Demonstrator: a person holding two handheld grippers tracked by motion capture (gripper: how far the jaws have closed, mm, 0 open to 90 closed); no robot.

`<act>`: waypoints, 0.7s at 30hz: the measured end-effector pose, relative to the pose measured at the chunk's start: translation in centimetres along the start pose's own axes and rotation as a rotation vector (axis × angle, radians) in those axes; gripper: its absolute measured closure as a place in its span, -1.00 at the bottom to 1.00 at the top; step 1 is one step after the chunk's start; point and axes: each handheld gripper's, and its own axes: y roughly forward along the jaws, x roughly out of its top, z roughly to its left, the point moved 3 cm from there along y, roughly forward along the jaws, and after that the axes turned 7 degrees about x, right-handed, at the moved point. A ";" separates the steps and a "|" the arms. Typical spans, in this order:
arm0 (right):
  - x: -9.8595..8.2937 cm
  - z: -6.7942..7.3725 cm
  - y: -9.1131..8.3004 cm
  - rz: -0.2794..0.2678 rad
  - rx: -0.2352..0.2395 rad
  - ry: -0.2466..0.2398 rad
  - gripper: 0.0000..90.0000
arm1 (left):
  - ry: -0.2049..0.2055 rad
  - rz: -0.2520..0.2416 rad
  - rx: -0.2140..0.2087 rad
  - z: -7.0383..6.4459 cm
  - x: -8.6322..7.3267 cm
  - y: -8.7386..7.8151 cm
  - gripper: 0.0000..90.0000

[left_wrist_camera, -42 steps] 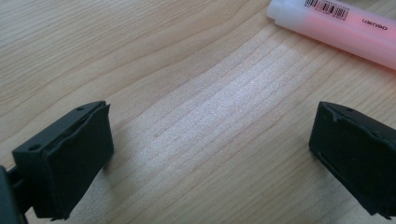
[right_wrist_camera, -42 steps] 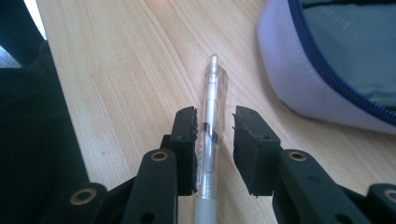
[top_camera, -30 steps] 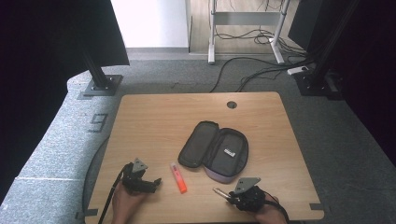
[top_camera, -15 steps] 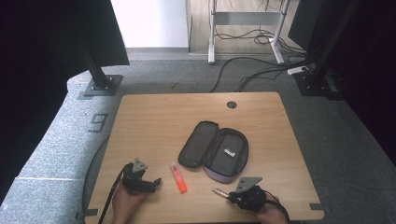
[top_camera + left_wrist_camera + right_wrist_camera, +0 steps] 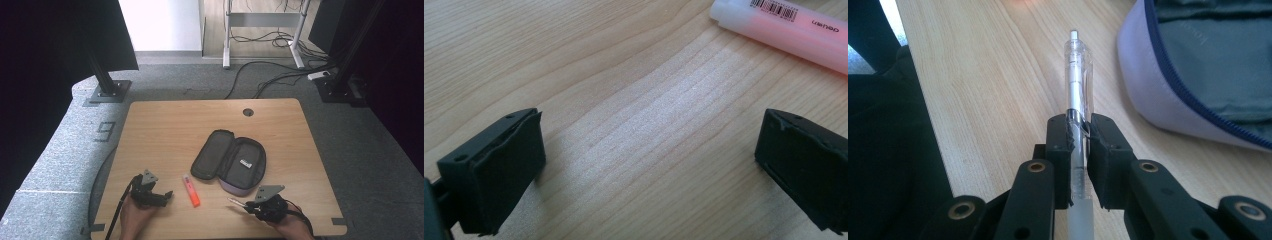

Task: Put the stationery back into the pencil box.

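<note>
Now the right gripper is clenching a clear pen near the front edge of the table, its jaws pinched tight on the barrel in the right gripper view, with the clicker end sticking out ahead. Compared with a second ago, the pen tip is pointing more to the left and sitting a touch lower toward the front edge, so the hand seems to be adjusting its carry rather than travelling yet. The open pencil case is lying just behind and to the left of that gripper, near the middle of the table, its lilac side wall showing just beside the pen in the right gripper view.

Meanwhile the left gripper is resting released near the front left corner, jaws spread wide over bare wood and holding nothing. It is sitting where it was a second ago. The orange highlighter is lying just beside it, untouched, its pale cap end showing ahead of the jaws.

Judging from this, the pen is secured and is likely heading into the case, with the highlighter waiting its turn.
</note>
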 end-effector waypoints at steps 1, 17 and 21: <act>0.2 0.0 -0.1 0.000 0.000 -0.002 0.73 | 0.000 0.000 0.000 0.0 0.0 0.0 -1.00; 2.3 -0.4 -1.7 -0.024 -0.005 -0.020 0.73 | 0.000 0.000 0.000 0.0 0.0 0.0 -1.00; 3.0 -0.8 -2.1 -0.033 -0.015 -0.018 0.73 | -0.001 0.000 0.000 0.0 0.0 0.0 -1.00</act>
